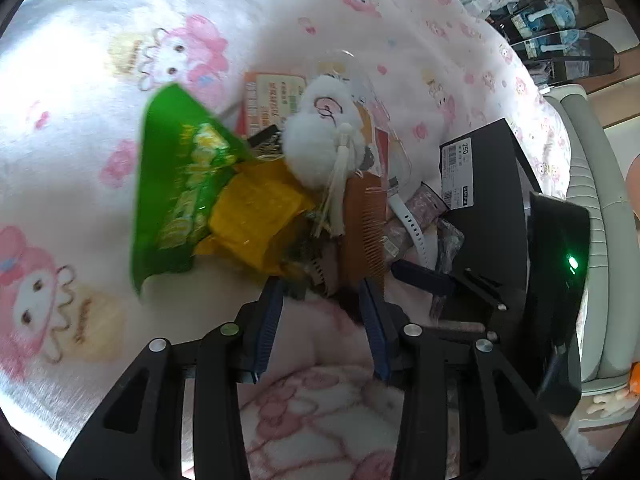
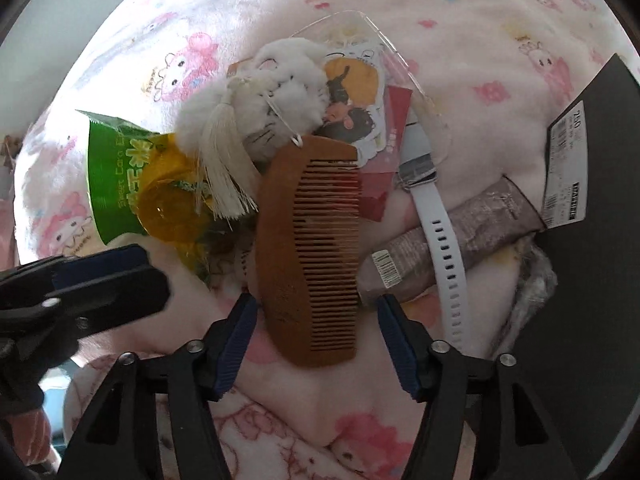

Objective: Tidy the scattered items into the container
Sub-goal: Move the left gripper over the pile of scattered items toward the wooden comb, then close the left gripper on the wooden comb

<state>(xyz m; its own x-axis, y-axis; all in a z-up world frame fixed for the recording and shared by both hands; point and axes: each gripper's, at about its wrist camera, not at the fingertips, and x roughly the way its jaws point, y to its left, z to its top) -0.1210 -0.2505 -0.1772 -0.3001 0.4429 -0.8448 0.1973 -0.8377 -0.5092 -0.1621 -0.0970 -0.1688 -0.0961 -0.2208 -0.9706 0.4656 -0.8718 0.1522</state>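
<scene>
A pile of items lies on a pink cartoon blanket (image 1: pixel 80 80). A brown wooden comb (image 2: pixel 316 248) lies between the open fingers of my right gripper (image 2: pixel 316 304). My left gripper (image 1: pixel 322 284) is open and empty at the near edge of the pile, close to the comb (image 1: pixel 364 236) and a dark small item. The pile also holds a green snack bag (image 1: pixel 176 200), a yellow wrapper (image 1: pixel 256 220), a white fluffy plush with a tassel (image 1: pixel 324 140), a white watch strap (image 2: pixel 444 264) and a pinkish tube (image 2: pixel 472 236). A black box (image 1: pixel 488 200) stands to the right.
Cards and a clear sleeve (image 2: pixel 372 92) lie behind the plush. The left gripper shows at the left of the right wrist view (image 2: pixel 100 280). A bed rail or pale frame (image 1: pixel 592 220) and shelves (image 1: pixel 560 20) lie to the far right.
</scene>
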